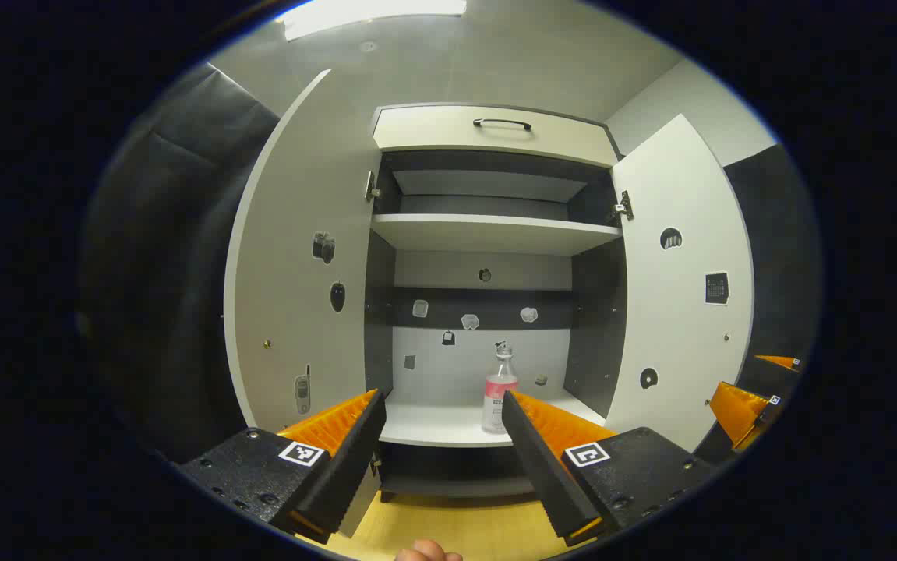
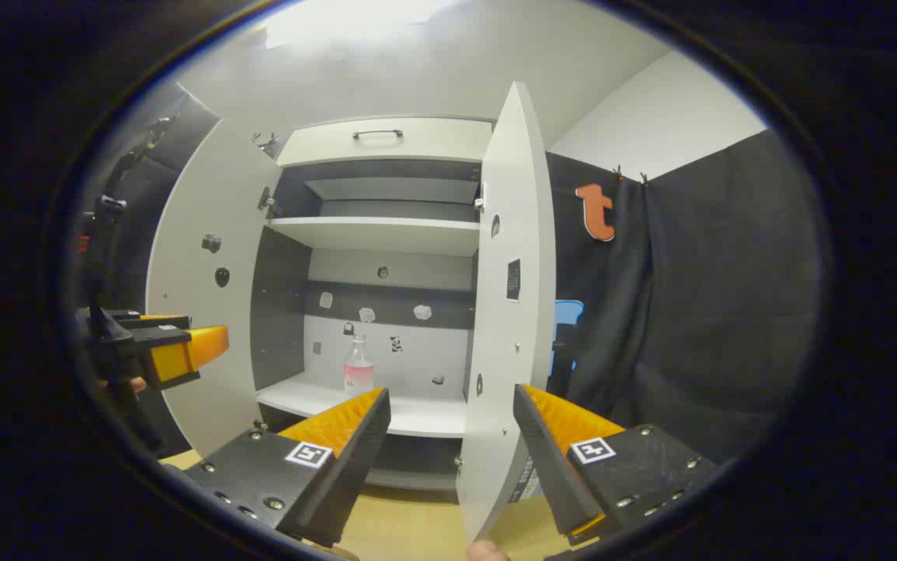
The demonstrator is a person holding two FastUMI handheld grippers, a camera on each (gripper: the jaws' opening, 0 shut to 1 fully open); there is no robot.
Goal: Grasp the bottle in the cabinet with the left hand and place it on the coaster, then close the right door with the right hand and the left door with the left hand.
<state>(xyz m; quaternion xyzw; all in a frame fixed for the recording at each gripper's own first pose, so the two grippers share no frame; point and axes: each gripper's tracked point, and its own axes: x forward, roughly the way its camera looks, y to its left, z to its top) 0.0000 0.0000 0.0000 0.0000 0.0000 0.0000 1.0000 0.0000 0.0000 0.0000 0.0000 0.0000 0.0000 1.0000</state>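
A clear bottle (image 1: 499, 393) with a pink label stands upright on the cabinet's lower shelf (image 1: 440, 425), toward its right side. My left gripper (image 1: 443, 399) is open in front of the cabinet, short of the shelf, with the bottle showing just past its right finger (image 1: 542, 436). The right gripper (image 2: 450, 393) is open too, and the right door (image 2: 510, 312) shows edge-on between its fingers, a little beyond them. Both the left door (image 1: 300, 273) and right door (image 1: 682, 288) stand wide open. The bottle (image 2: 358, 366) sits deep inside, left of that door's edge.
An empty upper shelf (image 1: 487, 231) and a closed drawer with a dark handle (image 1: 501, 123) top the cabinet. Wooden tabletop (image 1: 456, 530) lies below. The right gripper (image 1: 744, 405) hangs past the right door; the left gripper (image 2: 179, 351) shows before the left door (image 2: 199, 257). Black cloth walls stand on both sides.
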